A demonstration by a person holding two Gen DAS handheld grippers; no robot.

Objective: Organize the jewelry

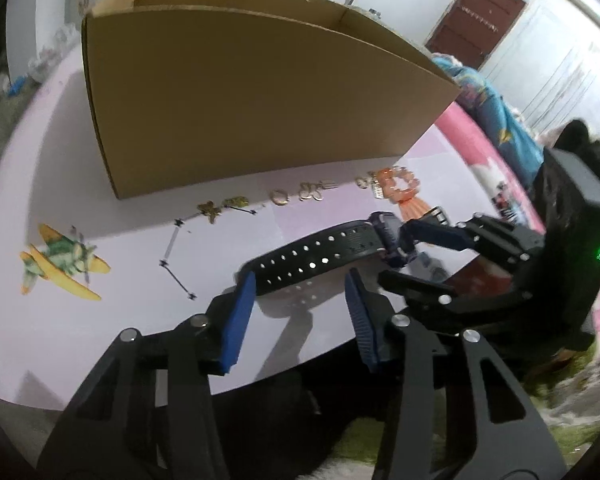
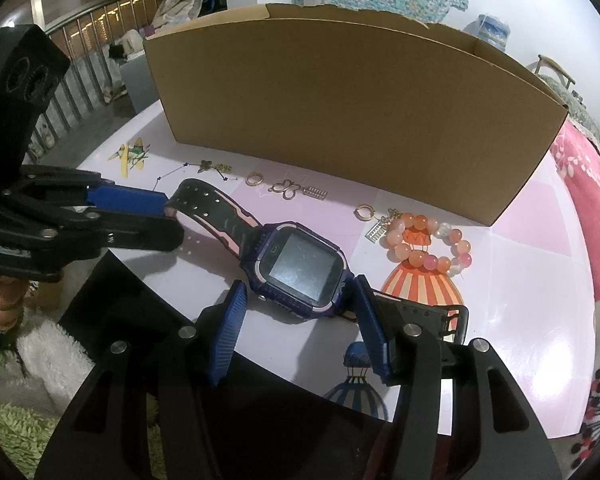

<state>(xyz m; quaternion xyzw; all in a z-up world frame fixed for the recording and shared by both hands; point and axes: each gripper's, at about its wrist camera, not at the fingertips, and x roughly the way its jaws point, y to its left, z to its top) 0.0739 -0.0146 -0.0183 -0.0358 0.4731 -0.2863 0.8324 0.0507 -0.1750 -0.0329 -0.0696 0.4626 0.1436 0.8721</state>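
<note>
A purple smartwatch (image 2: 300,266) with a black and pink strap (image 2: 216,212) is held slightly above the round table (image 2: 520,280). My right gripper (image 2: 298,284) is shut on the watch body, one blue pad on each side; the left wrist view shows this same right gripper (image 1: 396,252) on the watch (image 1: 394,240). My left gripper (image 1: 300,276) is open, and the strap's free end (image 1: 300,258) lies across its fingertips. Seen from the right wrist, the left gripper (image 2: 172,218) sits at that strap end. An orange bead bracelet (image 2: 416,258), a gold ring (image 2: 254,184), a butterfly pendant (image 2: 286,189) and small charms lie in front of an open cardboard box (image 2: 360,112).
The box (image 1: 260,100) spans the back of the table and hides what is behind it. A second ring with a charm (image 2: 365,212) lies beside the bracelet. A pink blanket (image 2: 580,184) borders the right side. A hand (image 2: 0,300) grips the left tool above a green rug (image 2: 16,432).
</note>
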